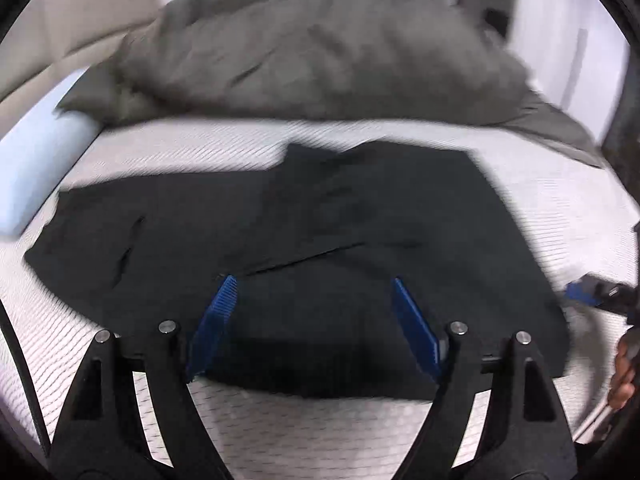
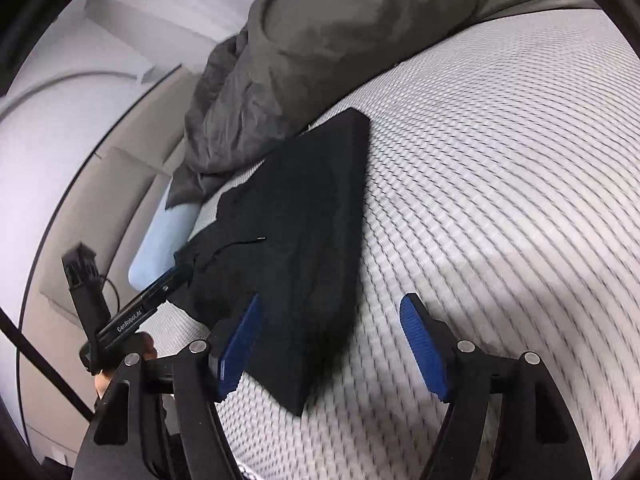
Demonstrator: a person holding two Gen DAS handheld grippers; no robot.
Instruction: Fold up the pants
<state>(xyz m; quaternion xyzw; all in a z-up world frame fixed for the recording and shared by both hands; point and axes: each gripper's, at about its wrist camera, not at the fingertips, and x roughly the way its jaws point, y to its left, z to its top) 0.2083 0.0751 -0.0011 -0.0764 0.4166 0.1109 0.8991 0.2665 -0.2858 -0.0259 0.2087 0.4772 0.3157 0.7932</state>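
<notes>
The one pair of black fabric pants [image 1: 320, 240] lies folded into a flat, thick slab on my white mattress with its dark woven stripe pattern [image 2: 500, 160], one straight folded edge running away toward the far end and some creases and a loose flap on the side near the pale blue pillow [image 2: 160, 240]. Behind it sits a single heap of crumpled grey bedding [image 1: 320, 52]. I count two claws, each with two blue ribbed pads. My left gripper [image 1: 312, 284] points steeply down over the near edge of the pants, jaws spread wide, nothing pinched between the pads. My right gripper [image 2: 332, 304] tilts down over the near corner of the folded pants, jaws likewise released and wide, one pad above the cloth and the other above bare mattress. From the right wrist view, my left hand [image 2: 120, 364] wraps the black handle low at the side.
</notes>
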